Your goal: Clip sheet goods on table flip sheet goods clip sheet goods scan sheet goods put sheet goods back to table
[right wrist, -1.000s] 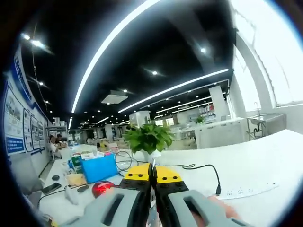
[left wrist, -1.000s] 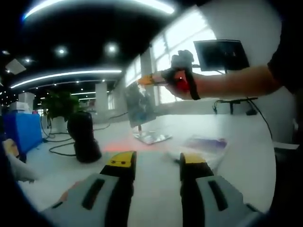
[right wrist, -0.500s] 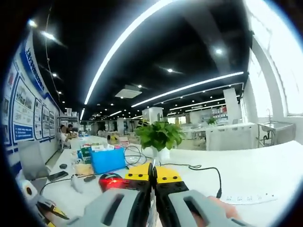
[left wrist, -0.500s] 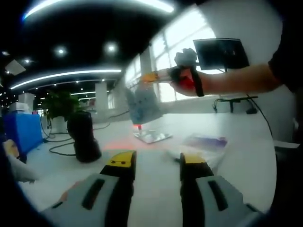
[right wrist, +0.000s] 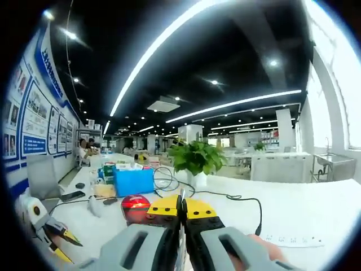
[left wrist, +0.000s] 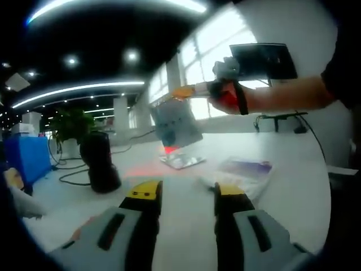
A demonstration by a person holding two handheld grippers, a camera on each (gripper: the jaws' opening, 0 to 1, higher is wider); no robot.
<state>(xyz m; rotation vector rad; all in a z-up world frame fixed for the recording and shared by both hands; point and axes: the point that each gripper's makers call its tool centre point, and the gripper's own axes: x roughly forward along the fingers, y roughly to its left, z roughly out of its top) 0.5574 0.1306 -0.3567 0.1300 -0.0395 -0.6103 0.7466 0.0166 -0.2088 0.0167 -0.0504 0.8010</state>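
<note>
A silvery grey sheet packet hangs in the air, tilted, with a red scan glow on its lower edge. My right gripper, held by a gloved hand, is shut on the packet's top edge. In the right gripper view the right gripper has its yellow-tipped jaws pressed together on the thin sheet edge. The black scanner stands left on the white table; its red-lit window faces the right gripper. My left gripper is low over the table, open and holding nothing.
Another shiny packet and a purple one lie on the table ahead. A blue box, potted plant, cables and a power strip sit around. A monitor stands at the back right.
The right gripper has shifted a little right and up with the packet, which has swung to a new tilt. The right gripper view has panned, bringing the red scanner window further in.
</note>
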